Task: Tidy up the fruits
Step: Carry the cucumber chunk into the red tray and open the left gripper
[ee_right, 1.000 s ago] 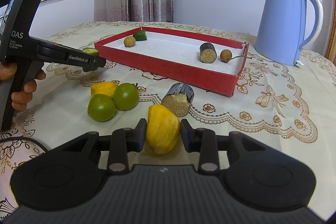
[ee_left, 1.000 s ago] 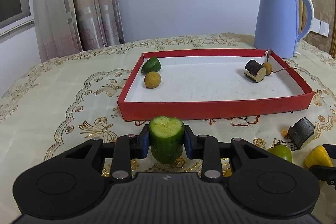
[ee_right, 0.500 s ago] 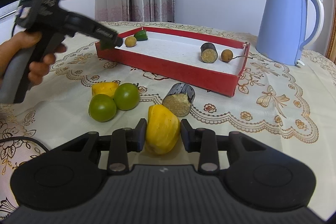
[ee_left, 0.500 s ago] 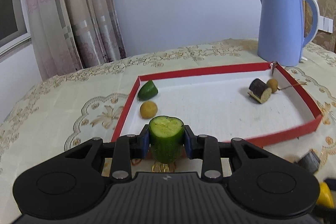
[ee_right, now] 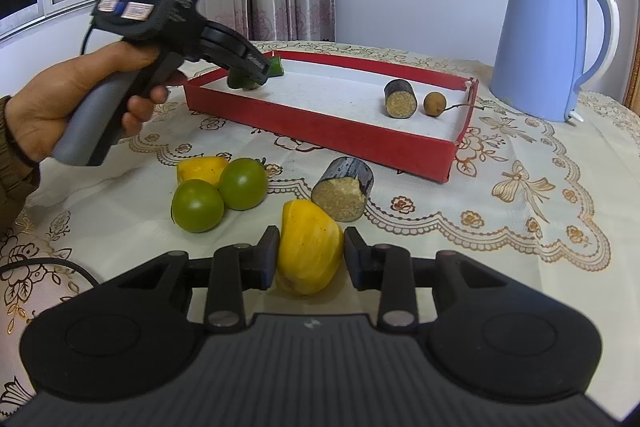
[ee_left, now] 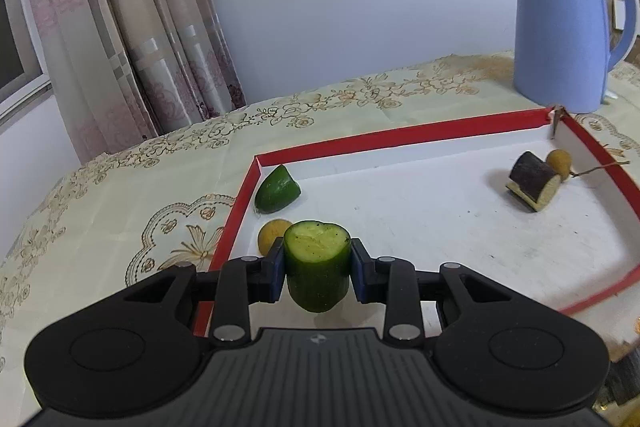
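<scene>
My left gripper is shut on a green cucumber chunk, held cut face up over the near left corner of the red tray. In the tray lie a cucumber end, a yellowish round fruit, a dark eggplant piece and a small brown fruit. My right gripper is shut on a yellow pepper piece low over the tablecloth. In the right wrist view the left gripper, held by a hand, reaches over the tray.
On the cloth in front of the tray lie two green tomatoes, another yellow pepper piece and a second eggplant chunk. A blue kettle stands behind the tray's right end. Curtains hang at the far left.
The left gripper carried the cucumber chunk forward from in front of the tray's near wall to over its near left corner. The right gripper and its yellow pepper piece stayed where they were.
</scene>
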Demonstrator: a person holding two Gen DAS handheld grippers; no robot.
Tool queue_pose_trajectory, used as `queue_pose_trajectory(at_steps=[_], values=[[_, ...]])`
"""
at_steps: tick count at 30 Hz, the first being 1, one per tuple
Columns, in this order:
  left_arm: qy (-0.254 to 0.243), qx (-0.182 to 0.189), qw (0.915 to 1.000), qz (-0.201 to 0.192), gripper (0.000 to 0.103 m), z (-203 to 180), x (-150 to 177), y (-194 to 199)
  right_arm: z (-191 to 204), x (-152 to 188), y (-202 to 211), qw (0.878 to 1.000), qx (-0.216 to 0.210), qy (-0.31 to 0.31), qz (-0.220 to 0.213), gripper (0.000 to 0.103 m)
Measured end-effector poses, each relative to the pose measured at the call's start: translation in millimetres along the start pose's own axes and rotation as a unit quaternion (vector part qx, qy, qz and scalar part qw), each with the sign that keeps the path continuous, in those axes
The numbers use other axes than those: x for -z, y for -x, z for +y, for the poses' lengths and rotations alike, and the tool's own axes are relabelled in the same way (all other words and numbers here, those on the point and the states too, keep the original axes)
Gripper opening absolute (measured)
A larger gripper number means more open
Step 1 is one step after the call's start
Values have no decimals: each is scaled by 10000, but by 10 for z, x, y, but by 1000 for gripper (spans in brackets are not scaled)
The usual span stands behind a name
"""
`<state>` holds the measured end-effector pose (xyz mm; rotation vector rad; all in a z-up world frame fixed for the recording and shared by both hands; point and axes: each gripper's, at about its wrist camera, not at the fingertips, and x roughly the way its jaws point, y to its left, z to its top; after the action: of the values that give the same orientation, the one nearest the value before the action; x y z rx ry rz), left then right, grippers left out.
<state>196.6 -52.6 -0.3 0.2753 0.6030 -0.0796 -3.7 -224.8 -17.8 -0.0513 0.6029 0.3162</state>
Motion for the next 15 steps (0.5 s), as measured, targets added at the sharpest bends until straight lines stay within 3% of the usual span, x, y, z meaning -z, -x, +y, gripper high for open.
queue_pose_trajectory(at_steps=[15], values=[[40, 24, 9993, 384, 32, -73, -156, -431, -4, 5, -8, 10000, -8, -6, 7, 32]])
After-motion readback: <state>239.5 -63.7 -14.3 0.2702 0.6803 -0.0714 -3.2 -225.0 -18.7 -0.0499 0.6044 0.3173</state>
